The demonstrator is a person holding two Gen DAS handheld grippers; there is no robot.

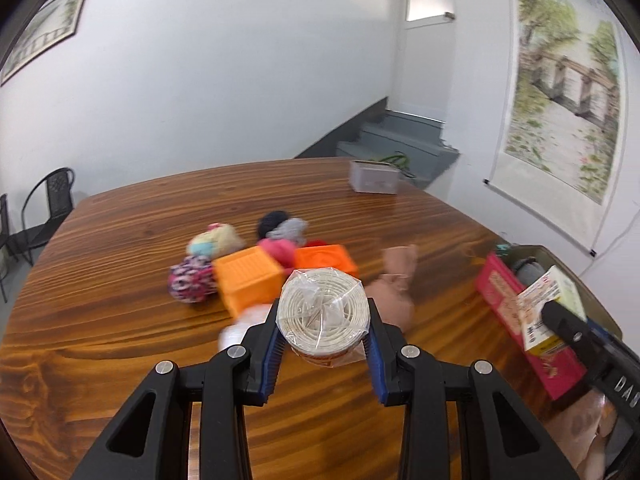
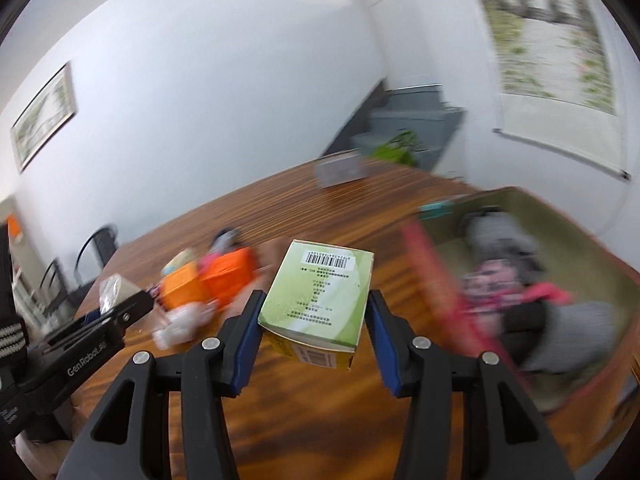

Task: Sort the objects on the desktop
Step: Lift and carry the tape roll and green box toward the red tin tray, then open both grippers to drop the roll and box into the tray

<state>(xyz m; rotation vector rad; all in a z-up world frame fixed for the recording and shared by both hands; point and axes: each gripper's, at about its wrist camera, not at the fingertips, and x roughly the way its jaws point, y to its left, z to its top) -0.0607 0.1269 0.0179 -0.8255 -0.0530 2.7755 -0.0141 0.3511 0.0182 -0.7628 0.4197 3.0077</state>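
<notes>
Left wrist view: my left gripper (image 1: pixel 323 334) fingers clamp a wrapped twine spool (image 1: pixel 323 309) at frame centre, above the bench (image 1: pixel 120 280). Right wrist view: my right gripper (image 2: pixel 314 330) fingers clamp a green box (image 2: pixel 318 300), probably bound for the olive bin (image 2: pixel 600 248) at right.

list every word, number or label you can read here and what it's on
"GenRobotAI": side of the left claw, seen from the right wrist.
"DAS", cut off: body of the right claw, seen from the left wrist.
Green box: barcode and print too small to read.
Twine roll label: hidden, unreadable.
Pink box: blurred.
</notes>
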